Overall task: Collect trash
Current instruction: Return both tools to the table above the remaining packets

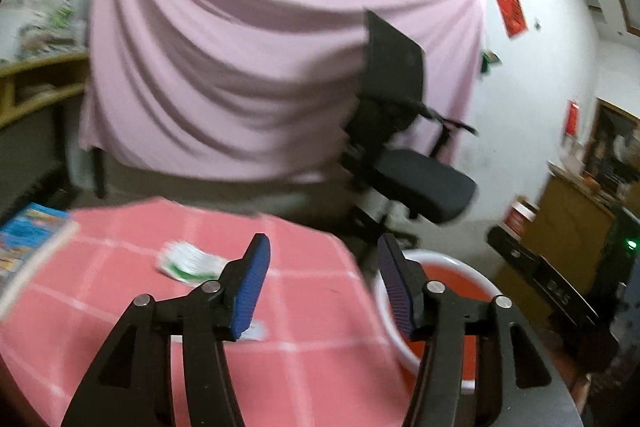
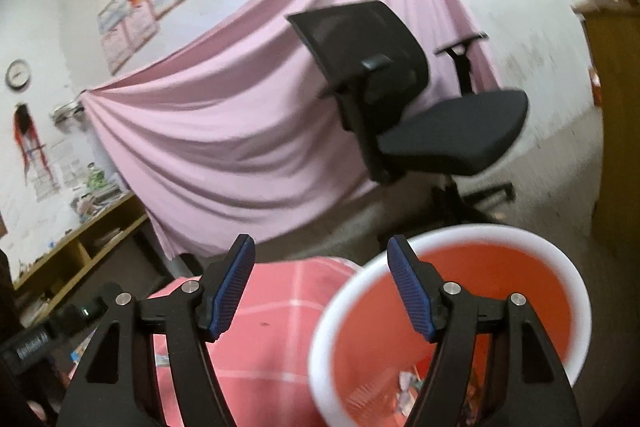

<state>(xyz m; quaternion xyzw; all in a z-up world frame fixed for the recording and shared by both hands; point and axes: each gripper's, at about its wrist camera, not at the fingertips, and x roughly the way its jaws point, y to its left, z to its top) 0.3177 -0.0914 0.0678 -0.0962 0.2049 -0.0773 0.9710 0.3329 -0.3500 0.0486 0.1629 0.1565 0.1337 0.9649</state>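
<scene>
We hold our left gripper [image 1: 324, 247] above the table covered with a pink checked cloth [image 1: 312, 311], its blue ribbed pads standing apart with nothing between them. Beyond its left finger a crumpled white-and-green wrapper [image 1: 188, 261] lies on the cloth, apart from the pads. A small white scrap of paper [image 1: 256, 331] lies on the cloth just behind the left pad, partly hidden by it. At the far left edge of the table rests a blue-covered book [image 1: 30, 233].

Just beside the table's right edge stands the round orange bin with a white rim [image 2: 520, 291]; in the left wrist view the same bin [image 1: 452, 267] shows behind the right finger. Our right gripper [image 2: 322, 247] hangs over the gap between table and bin, jaws apart and empty. At the bottom of the bin we see bits of crumpled trash [image 2: 408, 385], blurred.

A black mesh-backed office chair [image 2: 420, 115] stands behind, before a draped pink sheet [image 2: 224, 131].
</scene>
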